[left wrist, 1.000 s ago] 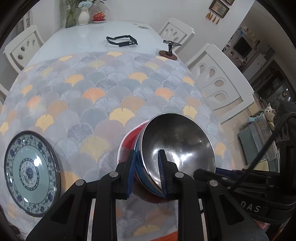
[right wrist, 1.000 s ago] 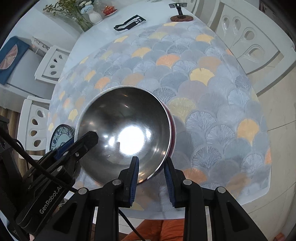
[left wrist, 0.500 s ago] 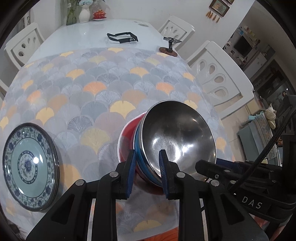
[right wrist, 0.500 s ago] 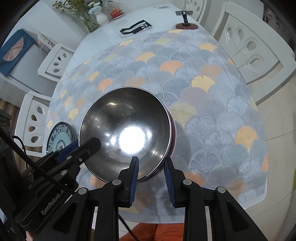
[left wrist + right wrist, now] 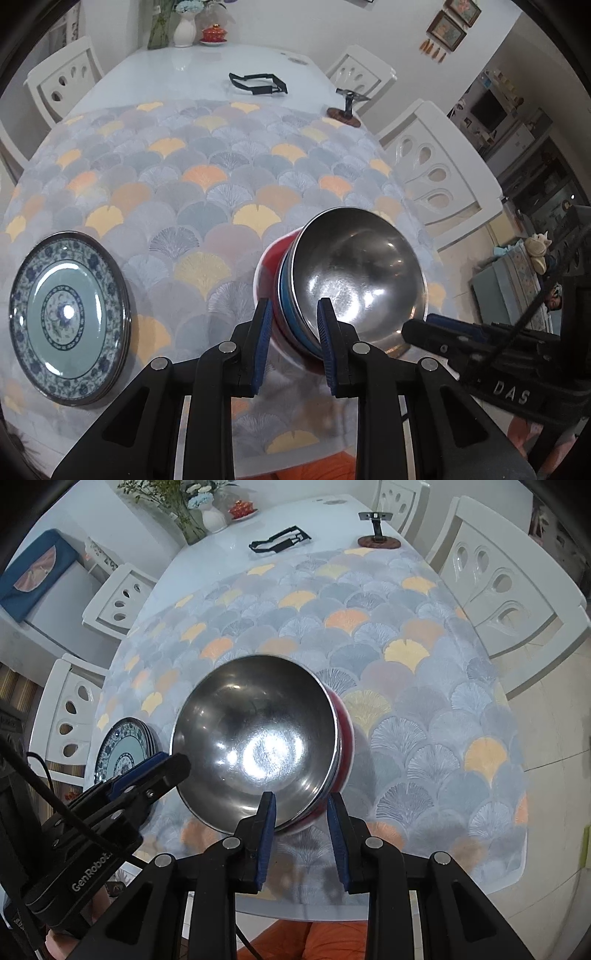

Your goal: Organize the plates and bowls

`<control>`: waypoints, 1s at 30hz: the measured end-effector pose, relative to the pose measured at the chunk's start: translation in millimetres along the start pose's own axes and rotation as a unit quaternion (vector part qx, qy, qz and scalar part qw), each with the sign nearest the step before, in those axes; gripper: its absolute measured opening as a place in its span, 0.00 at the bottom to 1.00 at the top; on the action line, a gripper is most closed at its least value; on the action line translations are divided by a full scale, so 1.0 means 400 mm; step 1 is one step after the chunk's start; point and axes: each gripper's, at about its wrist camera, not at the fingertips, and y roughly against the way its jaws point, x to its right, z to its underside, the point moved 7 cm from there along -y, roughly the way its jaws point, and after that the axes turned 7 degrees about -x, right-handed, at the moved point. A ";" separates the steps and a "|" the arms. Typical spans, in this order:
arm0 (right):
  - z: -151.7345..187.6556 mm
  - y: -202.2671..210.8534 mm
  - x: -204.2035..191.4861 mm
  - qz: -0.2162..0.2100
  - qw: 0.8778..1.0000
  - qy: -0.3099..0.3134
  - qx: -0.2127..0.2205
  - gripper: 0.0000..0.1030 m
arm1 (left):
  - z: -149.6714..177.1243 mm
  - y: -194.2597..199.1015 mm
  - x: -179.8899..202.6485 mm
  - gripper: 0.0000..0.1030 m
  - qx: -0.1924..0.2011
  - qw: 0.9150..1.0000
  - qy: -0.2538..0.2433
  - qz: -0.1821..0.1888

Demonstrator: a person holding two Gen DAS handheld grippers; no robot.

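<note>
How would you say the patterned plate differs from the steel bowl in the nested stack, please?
The patterned plate is shallow, blue-and-white around a pale green centre; the steel bowl is deep, plain and mirror-bright. The plate lies flat on the tablecloth, apparently atop similar plates, with nothing gripping it; the bowl sits tilted, nested in blue and red bowls, with the left gripper and right gripper clamped on the stack's rim. Both are round and empty.

White table [image 5: 155,70], fan-patterned cloth [image 5: 207,173], plates [image 5: 68,314], stacked bowls [image 5: 354,280]
</note>
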 end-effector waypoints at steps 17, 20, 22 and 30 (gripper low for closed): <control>-0.014 0.133 0.017 -0.035 0.998 -0.034 0.043 0.47 | 0.026 0.125 0.022 0.74 0.022 0.997 0.022 0.070; -0.008 0.142 0.015 -0.033 0.998 -0.030 0.045 0.48 | 0.027 0.146 0.015 0.74 0.034 0.997 0.025 0.060; 0.000 0.150 0.010 -0.024 0.998 -0.023 0.051 0.48 | 0.031 0.161 0.009 0.74 0.042 0.997 0.028 0.057; 0.031 0.182 -0.041 0.017 0.997 0.029 0.075 0.49 | 0.041 0.195 -0.006 0.74 0.060 0.997 0.034 0.037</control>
